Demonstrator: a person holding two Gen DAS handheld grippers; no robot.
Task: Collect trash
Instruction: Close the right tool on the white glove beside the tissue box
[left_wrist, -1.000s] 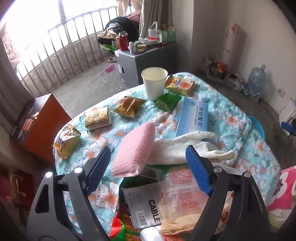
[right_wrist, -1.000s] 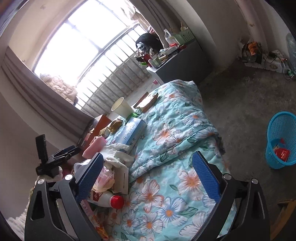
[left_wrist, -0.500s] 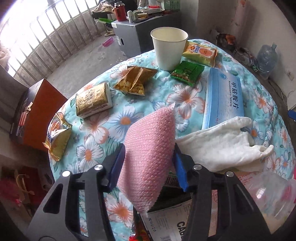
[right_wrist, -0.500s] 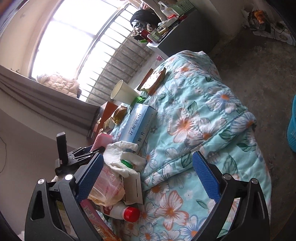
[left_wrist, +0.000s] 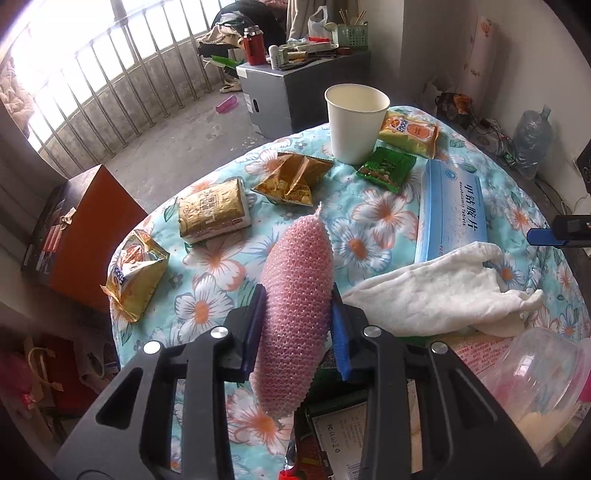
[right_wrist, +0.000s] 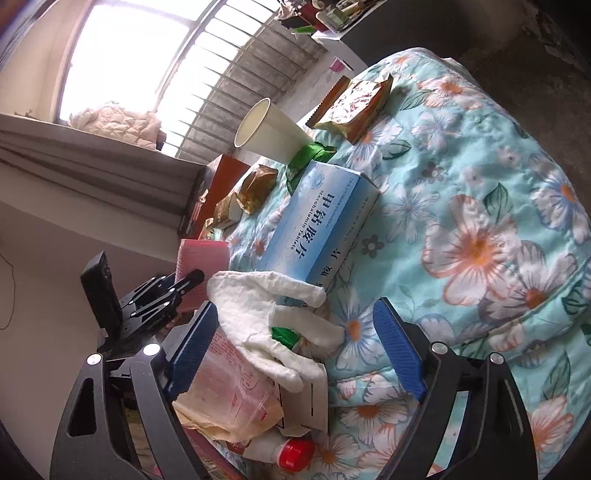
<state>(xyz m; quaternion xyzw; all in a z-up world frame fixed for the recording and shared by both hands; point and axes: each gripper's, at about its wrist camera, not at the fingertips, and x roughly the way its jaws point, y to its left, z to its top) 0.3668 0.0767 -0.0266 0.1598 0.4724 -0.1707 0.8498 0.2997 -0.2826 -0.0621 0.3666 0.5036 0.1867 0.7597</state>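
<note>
Left hand-held gripper (left_wrist: 297, 328) squeezes pink bubble wrap (left_wrist: 295, 314) beside white cloth (left_wrist: 436, 299)

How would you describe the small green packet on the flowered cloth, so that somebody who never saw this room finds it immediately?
Start at the flowered cloth and find the white paper cup standing near its far edge. The green packet lies flat at the cup's foot, between it and the long blue box. It is the only green wrapper; the other snack packets are gold or yellow.

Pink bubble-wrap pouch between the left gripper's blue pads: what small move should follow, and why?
Probably lift it clear of the table. The left gripper has just been closing and its pads now pinch the pink bubble-wrap pouch, which is bulging between them.
</note>
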